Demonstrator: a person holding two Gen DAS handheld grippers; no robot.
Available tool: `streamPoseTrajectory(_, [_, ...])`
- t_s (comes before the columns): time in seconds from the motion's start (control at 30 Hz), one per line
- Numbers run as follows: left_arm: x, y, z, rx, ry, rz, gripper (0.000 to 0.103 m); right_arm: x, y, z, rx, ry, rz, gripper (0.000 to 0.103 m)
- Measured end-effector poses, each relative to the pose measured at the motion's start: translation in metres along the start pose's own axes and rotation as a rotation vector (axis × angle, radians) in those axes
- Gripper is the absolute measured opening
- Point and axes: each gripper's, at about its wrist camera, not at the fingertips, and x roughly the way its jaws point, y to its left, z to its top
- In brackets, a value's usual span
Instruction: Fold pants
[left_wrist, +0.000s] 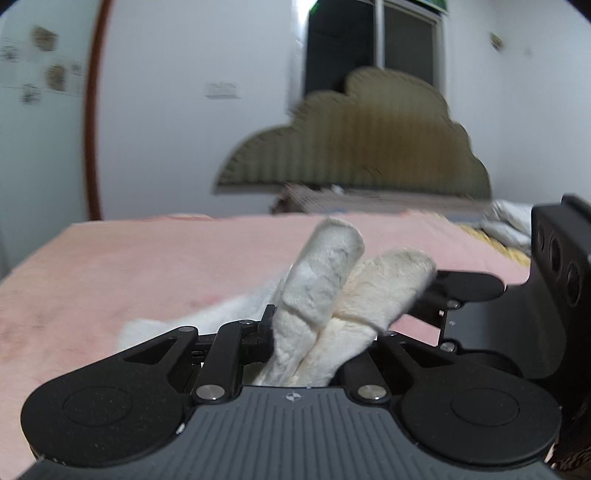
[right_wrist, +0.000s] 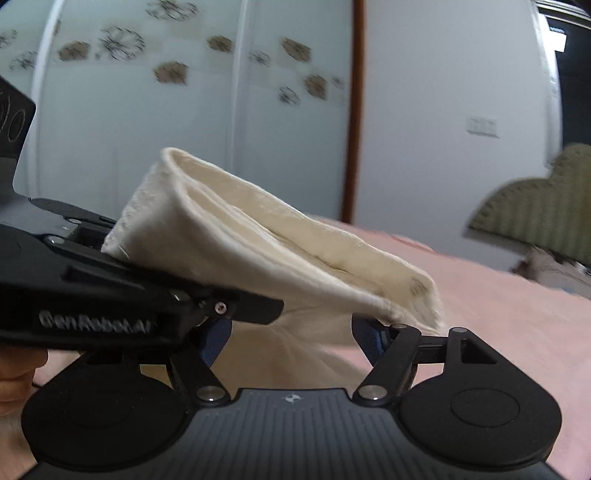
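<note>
1. Gripping a bunch of the cream pants (left_wrist: 325, 295), your left tongs (left_wrist: 314, 354) are clenched on the cloth: two rolled folds stick up out of them toward 12 and 1 o'clock, and their fingers are buried in the fabric.
2. You hold the left tongs low and roughly level over the pink bed (left_wrist: 129, 266), looking toward the headboard (left_wrist: 354, 147) at 12 o'clock.
3. Your right tongs (right_wrist: 290, 332) stand released, the blue fingers (right_wrist: 218, 339) at 9 and 3 o'clock well apart, with pale cloth showing between them.
4. The other tool crosses the right wrist view from 9 o'clock, and its black body lies partly over the left blue finger.
5. Count: one pair of pants, two tongs, one bed and one headboard.
6. In the right wrist view the pants (right_wrist: 258, 251) show as a layered fold with a stitched hem, held up off the bed (right_wrist: 498, 332) and drooping toward 4 o'clock.
7. More of the pants trails down onto the bed at 8 o'clock of the left tongs.
8. A sliver of your hand (right_wrist: 16, 373) shows at the 9 o'clock edge, cut off by the frame.
9. Both backgrounds are blurred; the items beside the headboard at 3 o'clock cannot be made out.
</note>
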Motion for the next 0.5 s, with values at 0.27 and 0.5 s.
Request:
streamPoseTrajectory(0.27, [0.035,-0.037,-0.027,0.070,0.060,-0.075,0.011,-0.021,-0.019,-0.034,0.049,0.031,-0.084,0.072])
streamPoseTrajectory(0.5, [0.062,-0.057,-0.033,0.095,0.091,-0.102,0.015,-0.016,-0.029,-0.046,0.100,0.141,-0.150,0.072])
